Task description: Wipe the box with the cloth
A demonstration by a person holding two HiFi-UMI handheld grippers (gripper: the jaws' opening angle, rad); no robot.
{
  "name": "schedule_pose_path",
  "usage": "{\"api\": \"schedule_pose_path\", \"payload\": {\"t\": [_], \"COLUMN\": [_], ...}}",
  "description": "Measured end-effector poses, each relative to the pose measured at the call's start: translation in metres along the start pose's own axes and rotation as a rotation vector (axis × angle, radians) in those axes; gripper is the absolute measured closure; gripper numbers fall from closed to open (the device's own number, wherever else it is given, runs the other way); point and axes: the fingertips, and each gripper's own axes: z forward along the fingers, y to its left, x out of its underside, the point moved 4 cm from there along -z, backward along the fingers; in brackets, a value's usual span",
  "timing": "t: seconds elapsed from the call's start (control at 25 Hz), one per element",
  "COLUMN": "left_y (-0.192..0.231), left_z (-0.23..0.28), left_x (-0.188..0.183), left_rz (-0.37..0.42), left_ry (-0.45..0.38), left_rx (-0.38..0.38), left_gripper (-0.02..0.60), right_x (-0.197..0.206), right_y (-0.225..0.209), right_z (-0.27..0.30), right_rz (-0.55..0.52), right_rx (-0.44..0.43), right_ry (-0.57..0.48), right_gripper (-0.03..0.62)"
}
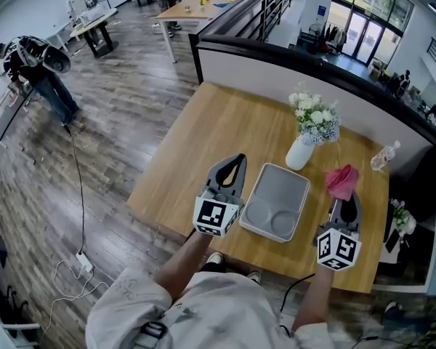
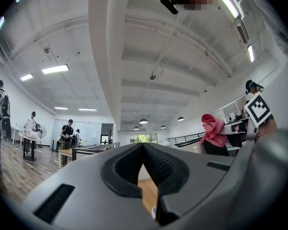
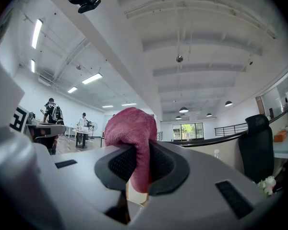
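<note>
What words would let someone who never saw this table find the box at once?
On the wooden table, near its front edge, lies the box. It is grey, flat and squarish with two round hollows, unlike the white vase beyond it.

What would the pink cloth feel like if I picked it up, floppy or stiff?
Probably floppy: the cloth bunches up and droops over where the right gripper pinches it. It looks light too, since that one pinch holds the whole thing up off the table. Its fuzzy surface would likely grip rather than slip.
</note>
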Motion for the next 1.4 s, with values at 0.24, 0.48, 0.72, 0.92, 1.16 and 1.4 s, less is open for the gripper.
{"api": "schedule_pose_path", "payload": {"t": [0.24, 0.48, 0.72, 0.92, 1.16, 1.4], "left_y": [0.004, 0.001, -0.001, -0.003, -0.005, -0.005], "left_z": [-0.002, -0.001, -0.003, -0.003, -0.001, -0.002], "left_x": [0.000, 0.001, 0.003, 0.003, 0.003, 0.004], "left_rz": [-0.009, -0.016, -0.019, -0.022, -0.025, -0.022], "left_ry": [0.003, 0.006, 0.009, 0.011, 0.012, 0.013], "left_rx": [0.002, 0.010, 0.019, 0.021, 0.033, 0.027], "left_gripper": [0.569, 0.569, 0.569, 0.569, 0.569, 0.569], "right_x": [-0.001, -0.002, -0.002, -0.005, -0.003, -0.001], "right_y": [0.003, 0.001, 0.001, 0.001, 0.001, 0.003], "right_z": [-0.003, -0.006, -0.012, -0.016, -0.017, -0.017], "right_rz": [-0.004, 0.000, 0.000, 0.001, -0.007, -0.018], "right_rx": [0.009, 0.018, 0.024, 0.018, 0.017, 0.009], "right_ry": [0.001, 0.001, 0.001, -0.011, 0.002, 0.005], "right_gripper": [0.530, 0.530, 0.530, 0.530, 0.530, 0.530]}}
